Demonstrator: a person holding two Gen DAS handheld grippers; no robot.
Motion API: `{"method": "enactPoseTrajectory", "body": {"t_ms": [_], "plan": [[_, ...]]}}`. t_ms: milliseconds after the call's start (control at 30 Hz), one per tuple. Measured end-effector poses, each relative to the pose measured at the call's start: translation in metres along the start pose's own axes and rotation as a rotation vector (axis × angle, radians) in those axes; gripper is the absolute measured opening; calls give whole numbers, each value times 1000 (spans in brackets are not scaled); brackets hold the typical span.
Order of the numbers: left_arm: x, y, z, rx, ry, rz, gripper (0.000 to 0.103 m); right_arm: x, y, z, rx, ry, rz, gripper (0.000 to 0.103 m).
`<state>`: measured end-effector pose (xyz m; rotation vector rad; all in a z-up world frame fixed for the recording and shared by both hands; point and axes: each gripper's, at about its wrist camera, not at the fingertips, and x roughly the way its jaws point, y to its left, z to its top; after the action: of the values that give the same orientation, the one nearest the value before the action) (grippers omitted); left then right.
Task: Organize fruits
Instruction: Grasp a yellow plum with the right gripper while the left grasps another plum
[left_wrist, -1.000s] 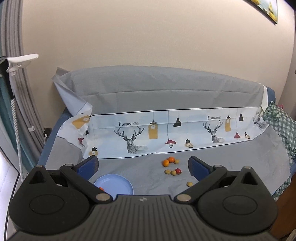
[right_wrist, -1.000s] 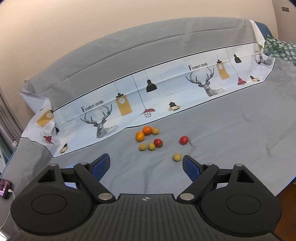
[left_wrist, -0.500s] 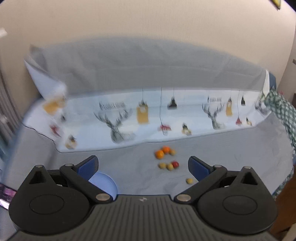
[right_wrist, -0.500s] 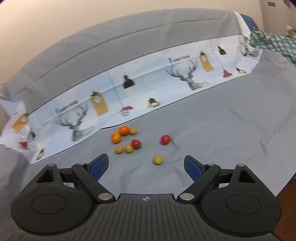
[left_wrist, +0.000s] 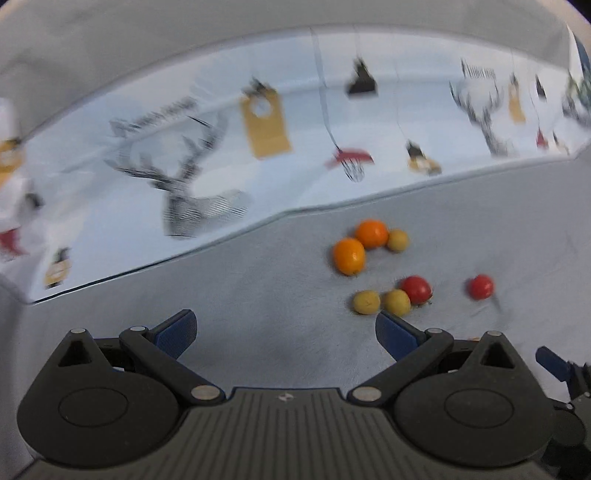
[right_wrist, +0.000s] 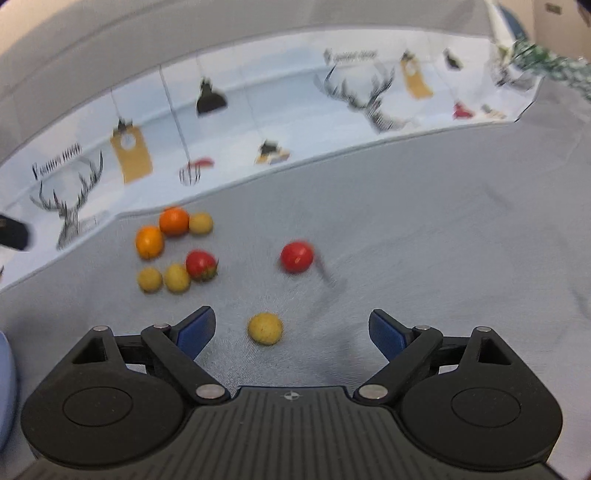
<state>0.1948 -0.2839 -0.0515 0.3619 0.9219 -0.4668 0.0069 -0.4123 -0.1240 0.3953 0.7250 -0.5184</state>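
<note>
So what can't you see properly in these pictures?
- Blue plate: right wrist view, cut off by the left edge; its contents can't be seen.
- Right gripper: left wrist view, mostly cut off at the corner.
- Cloth print lettering: left wrist view, too blurred to read.

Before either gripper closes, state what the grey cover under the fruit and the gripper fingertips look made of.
Grey cover: soft matte woven cloth, judging by its creases, fine weave and printed deer band; the exact fibre is unclear.
Right gripper fingertips: blue, dull, probably rubber or plastic pads, on matte black, probably moulded plastic, arms with metal pins.
</note>
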Motion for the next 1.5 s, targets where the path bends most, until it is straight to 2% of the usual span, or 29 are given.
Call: {"method": "enactPoseTrajectory", "body": {"t_ms": [133,267,433,567,633,700,767,800,833,1033,1133,1267,1400,1500], "plan": [[59,-21,2,84,34,10,103,24,-1,-2,-20,56,23,91],[92,-37,0,169,62,2,103,42,2,2,-66,66,14,91],[125,-39,3,149,105,-28,103,60,10,3,-128,69,-11,94],[132,-39,11,113,134,-30,103,60,13,-1,-160,55,-26,94],[131,-43,12,124,140,-16,103,58,14,-3,-165,56,-36,91],[123,-43,9,129,128,-46,87,52,17,-6,-187,45,-33,74],[113,-42,6,134,112,-90,45,46,24,-10,-227,29,-26,33],[110,-43,4,144,110,-90,33,44,27,-12,-249,26,-13,28],[107,-44,3,153,111,-86,27,43,30,-13,-269,22,-16,28],[70,-36,-5,120,23,-64,26,40,14,-1,-162,-32,-37,28],[38,-25,-12,82,-11,-51,26,41,2,4,-95,-33,-42,28],[-15,-4,-28,11,-26,-28,27,35,-3,3,-79,-56,-42,28],[-71,20,-56,-51,-25,2,27,10,0,2,-92,-98,-24,28],[-108,38,-80,-78,-18,38,27,-27,7,3,-86,-135,12,28]]}}
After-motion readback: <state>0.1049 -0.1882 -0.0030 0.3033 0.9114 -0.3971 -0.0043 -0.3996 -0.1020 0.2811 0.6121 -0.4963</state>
